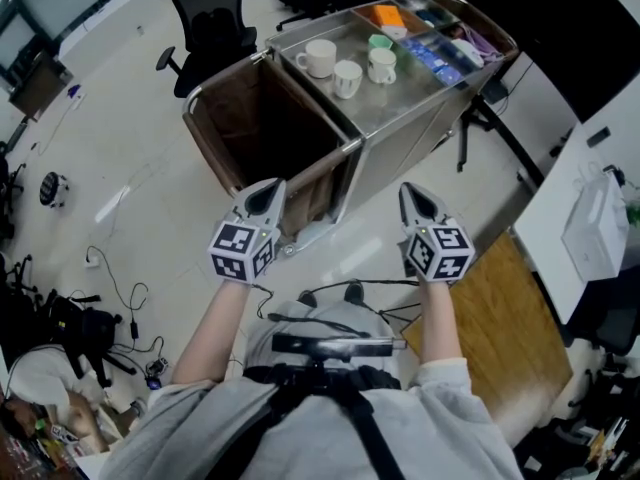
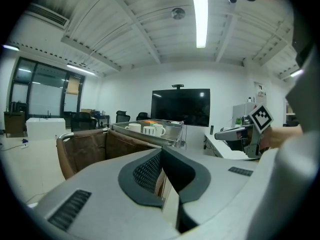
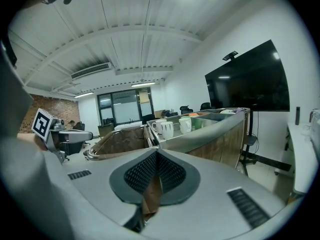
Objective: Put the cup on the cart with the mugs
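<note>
Facing: cart (image 1: 400,106) lies ahead of both hand-held grippers, well apart from them; I judge I'd have to step in before either one reaches it.
Left hand-held gripper (image 1: 265,194): jaws together, nothing between them.
Right hand-held gripper (image 1: 418,198): jaws together too, empty.
Cup (image 1: 380,41): small pale green one, my guess at the task's thing. It stands on the cart's steel top, ahead and slightly left of my right hand-held gripper, farther off than the mugs.
Mugs (image 1: 347,76): three white ones, upright, grouped on the same top. The cup sits just behind the rightmost mug; touching or not, I can't tell.
Nearer hand: right, by my read. The left one points more at the brown bag (image 1: 260,128) hung on the cart's near-left end.
Axis: cup's long axis is vertical, mouth up. The cart's long side runs away from me toward the right.
Progress: the cup looks already set with the mugs, so the task is likely done, unless another cup is meant that I can't see.
Writing: none readable. The marker cubes (image 1: 243,251) show only black-and-white squares, the blue packets (image 1: 428,54) at the cart's far end are too small to read, and the screen (image 2: 180,107) is blank.
</note>
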The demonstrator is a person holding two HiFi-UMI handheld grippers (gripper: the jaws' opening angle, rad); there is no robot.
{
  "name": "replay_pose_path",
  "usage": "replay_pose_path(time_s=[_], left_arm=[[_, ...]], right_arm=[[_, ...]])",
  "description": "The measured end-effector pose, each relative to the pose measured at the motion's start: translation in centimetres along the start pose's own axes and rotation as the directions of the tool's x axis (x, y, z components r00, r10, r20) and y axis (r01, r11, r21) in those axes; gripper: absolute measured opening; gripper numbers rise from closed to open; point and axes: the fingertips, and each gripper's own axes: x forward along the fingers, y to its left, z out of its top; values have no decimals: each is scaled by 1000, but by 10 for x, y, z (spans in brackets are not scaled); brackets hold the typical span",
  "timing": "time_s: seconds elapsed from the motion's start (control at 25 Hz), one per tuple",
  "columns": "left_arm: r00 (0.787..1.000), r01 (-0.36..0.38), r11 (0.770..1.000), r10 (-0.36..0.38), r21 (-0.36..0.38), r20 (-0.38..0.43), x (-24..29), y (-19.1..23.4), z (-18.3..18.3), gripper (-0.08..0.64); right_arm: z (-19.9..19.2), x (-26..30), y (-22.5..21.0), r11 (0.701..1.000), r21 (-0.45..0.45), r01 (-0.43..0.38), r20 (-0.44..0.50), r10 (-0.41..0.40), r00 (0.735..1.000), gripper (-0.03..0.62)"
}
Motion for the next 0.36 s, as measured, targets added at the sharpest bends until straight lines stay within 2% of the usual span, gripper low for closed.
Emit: replay_pose_path(time_s=[0.36], left_arm=[[1000,15,1000,-15,8,-3,-1,6,0,5]], right_arm=[[1,2,-2,1000,-17,12,-6,-12,1000,6]])
